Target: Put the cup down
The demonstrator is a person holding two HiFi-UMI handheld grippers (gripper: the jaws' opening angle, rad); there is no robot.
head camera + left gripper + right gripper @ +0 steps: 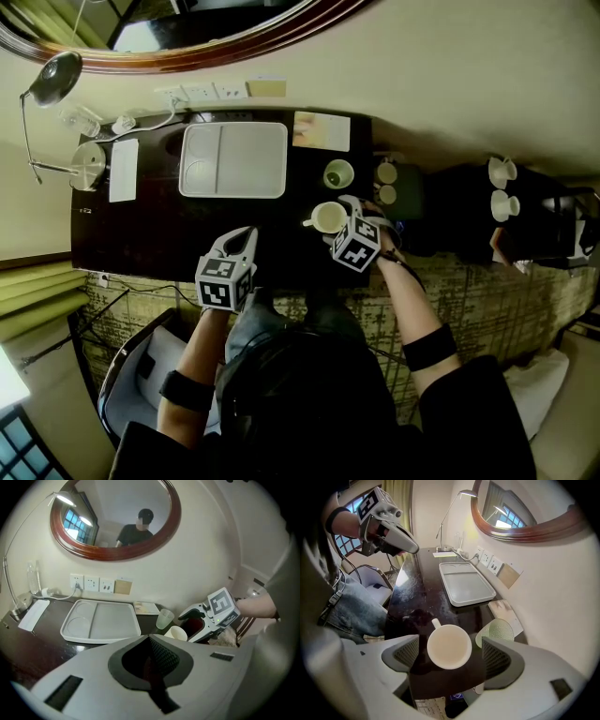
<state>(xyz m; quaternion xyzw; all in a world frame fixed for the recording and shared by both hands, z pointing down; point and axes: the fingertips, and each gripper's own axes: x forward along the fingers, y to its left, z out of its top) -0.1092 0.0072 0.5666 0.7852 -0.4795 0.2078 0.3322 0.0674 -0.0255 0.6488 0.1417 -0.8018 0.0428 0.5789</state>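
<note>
head view, with both gripper views. the white cup [449, 646] stood upright on the dark table [150, 234], near its front edge, its handle pointing to eleven o'clock in the right gripper view. the right gripper [450, 653] pointed steeply down over it, fingers wide apart at three and nine o'clock of the cup, with a clear gap between each pad and the cup's wall, so nothing was gripped. a pale green glass [496, 631] stood just beside the cup at two o'clock in that view, behind the right-hand finger. in the head view the white tray [233, 159] lay at ten o'clock of the cup, well apart from it, and a light card [321, 131] lay at twelve o'clock against the wall. the left gripper [151, 641] hung over the table's front edge at eight o'clock of the cup, apart from it, with its fingers pressed together on nothing. a desk lamp [52, 80] stood at the table's far left end.
</note>
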